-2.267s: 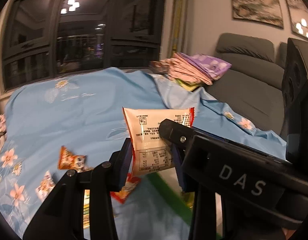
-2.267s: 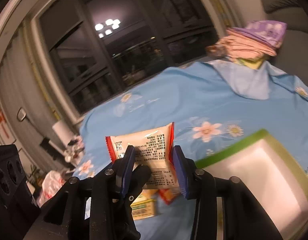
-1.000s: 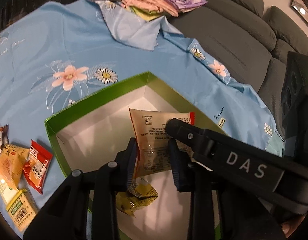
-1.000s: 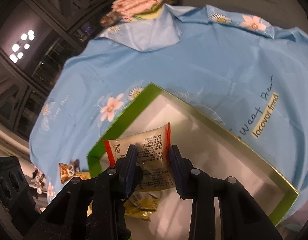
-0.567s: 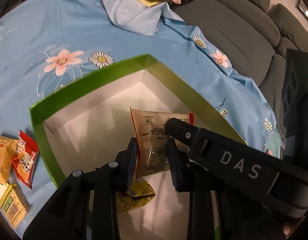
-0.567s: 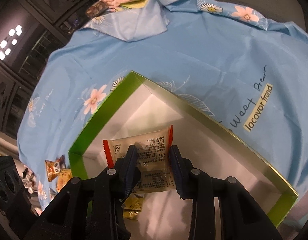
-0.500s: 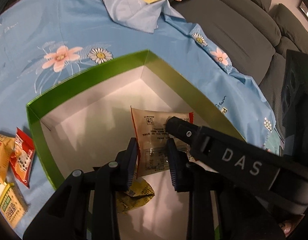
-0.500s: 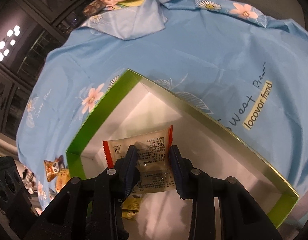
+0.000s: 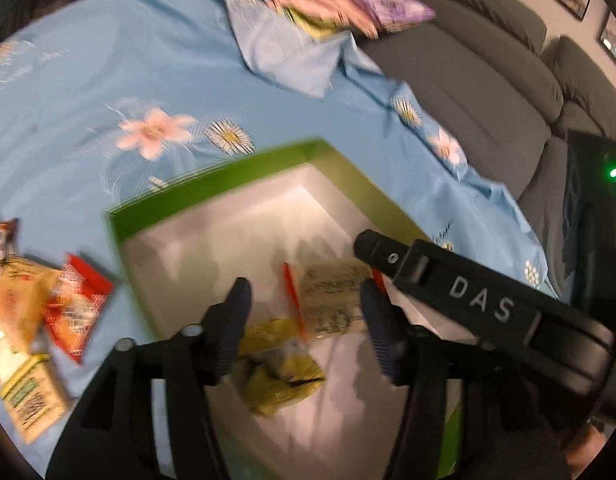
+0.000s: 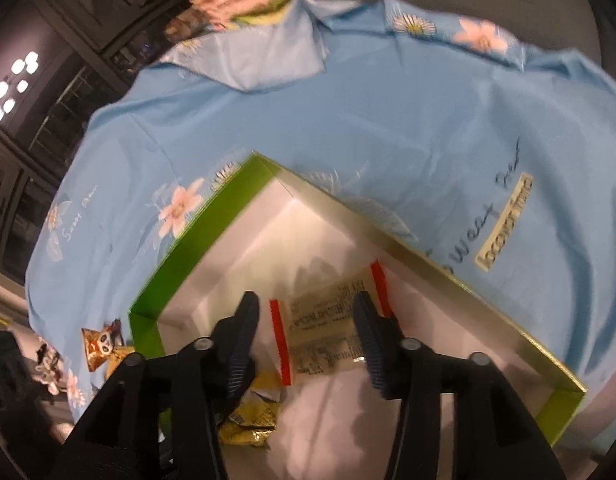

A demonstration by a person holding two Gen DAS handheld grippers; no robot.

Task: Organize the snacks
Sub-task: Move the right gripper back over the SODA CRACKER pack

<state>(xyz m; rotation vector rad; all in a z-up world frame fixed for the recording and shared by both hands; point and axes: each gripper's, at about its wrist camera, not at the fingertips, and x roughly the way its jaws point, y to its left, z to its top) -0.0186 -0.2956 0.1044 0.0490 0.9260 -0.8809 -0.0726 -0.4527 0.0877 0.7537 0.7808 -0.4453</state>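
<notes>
Left gripper [image 9: 304, 316]: jaws opening, pads clear of the packet that lies between them — nothing gripped.
Right gripper [image 10: 306, 332]: jaws opening too, the same packet between the fingers, pads off it.
Packet [image 10: 328, 322]: pale wrapper with red ends and small print, lying inside the box on its white floor; blurred in both views.
Yellow wrapper [image 9: 282, 368]: crumpled, in the box, just below the packet and under the left gripper's left finger.
Box [image 9: 212, 192]: green-walled, white inside, open-topped, sitting on the cloth.
Cloth [image 10: 388, 120]: light blue with pink and white flowers and some lettering.
Loose snacks [image 9: 74, 312]: red, orange and green packs on the cloth — outside the box, by its left wall in the left view.
Folded stack [image 9: 348, 4]: pink and purple, at the cloth's far edge.
Sofa [image 9: 488, 72]: grey, beyond the cloth.
</notes>
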